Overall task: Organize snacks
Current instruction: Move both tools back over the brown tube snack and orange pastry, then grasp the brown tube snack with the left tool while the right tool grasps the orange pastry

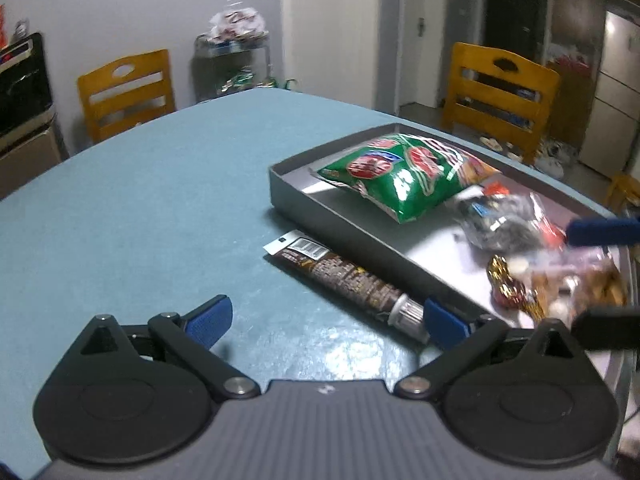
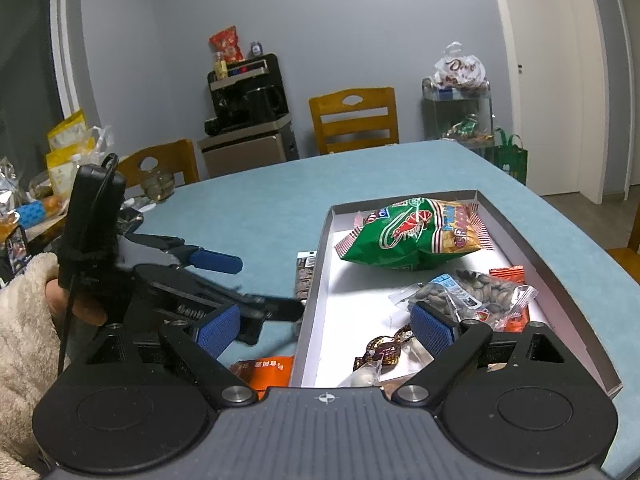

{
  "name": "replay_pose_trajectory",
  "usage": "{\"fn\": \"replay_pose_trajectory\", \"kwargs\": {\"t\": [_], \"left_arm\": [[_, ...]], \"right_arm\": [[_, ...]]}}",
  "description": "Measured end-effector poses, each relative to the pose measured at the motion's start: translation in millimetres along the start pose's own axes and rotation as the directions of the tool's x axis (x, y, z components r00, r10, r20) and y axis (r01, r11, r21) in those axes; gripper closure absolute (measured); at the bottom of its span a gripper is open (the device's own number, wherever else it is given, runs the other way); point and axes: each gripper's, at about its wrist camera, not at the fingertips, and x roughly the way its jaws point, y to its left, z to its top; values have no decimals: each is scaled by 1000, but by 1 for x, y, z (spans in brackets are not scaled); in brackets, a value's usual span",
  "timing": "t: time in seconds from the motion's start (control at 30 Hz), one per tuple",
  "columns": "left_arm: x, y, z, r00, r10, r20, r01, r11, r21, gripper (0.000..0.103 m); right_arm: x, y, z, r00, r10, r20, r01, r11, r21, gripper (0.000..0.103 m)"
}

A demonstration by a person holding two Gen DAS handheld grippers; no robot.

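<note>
A grey tray (image 1: 340, 216) (image 2: 316, 280) on the blue table holds a green shrimp-cracker bag (image 1: 404, 176) (image 2: 412, 236), a clear bag of seeds (image 1: 500, 220) (image 2: 468, 296), gold-wrapped candies (image 1: 508, 284) (image 2: 384, 350) and other small packets. A brown snack bar (image 1: 348, 280) lies on the table along the tray's near wall. My left gripper (image 1: 326, 322) is open and empty, low over the table, its right finger beside the bar's end. My right gripper (image 2: 326, 328) is open and empty above the tray's near left corner. An orange packet (image 2: 266, 370) lies on the table under it.
Yellow wooden chairs (image 1: 128, 92) (image 1: 500, 96) stand around the table (image 1: 140, 208). A coffee machine (image 2: 248, 96) on a cabinet and a shelf with bags (image 2: 458, 108) are by the far wall. Clutter of bags (image 2: 68, 148) sits at the table's left end.
</note>
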Motion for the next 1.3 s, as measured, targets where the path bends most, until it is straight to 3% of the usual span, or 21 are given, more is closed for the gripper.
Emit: {"fn": "replay_pose_trajectory", "kwargs": {"t": [0.2,0.3,0.5,0.8,0.97,1.1,1.17,1.3], "left_arm": [[2,-8,-2,999,-44,0,44,998,33,0],[4,-14,-3,1000,-1,5,1,998,64,0],[9,-8,-4,999,-5,-35,7,999,45,0],[-1,28,-9,994,96,-47,-96,995,17,0],[-7,24,-4,996,82,14,-82,997,-2,0],[7,5,2,981,191,26,-190,982,-7,0],[18,-2,4,973,228,22,-228,974,-7,3],[32,-2,9,977,215,-4,-215,975,-48,25]], "right_arm": [[-5,-2,1,999,29,16,-29,1000,-1,10],[-9,-2,2,998,55,31,-55,998,-1,10],[-9,0,1,998,57,31,-57,998,-6,10],[-7,2,1,998,56,25,-56,998,-7,10],[-5,5,-1,998,68,18,-68,998,-18,10],[-6,8,-1,997,77,21,-76,997,-26,10],[-8,8,-1,996,80,28,-80,996,-26,10],[-12,7,-3,996,84,31,-83,996,-23,10]]}}
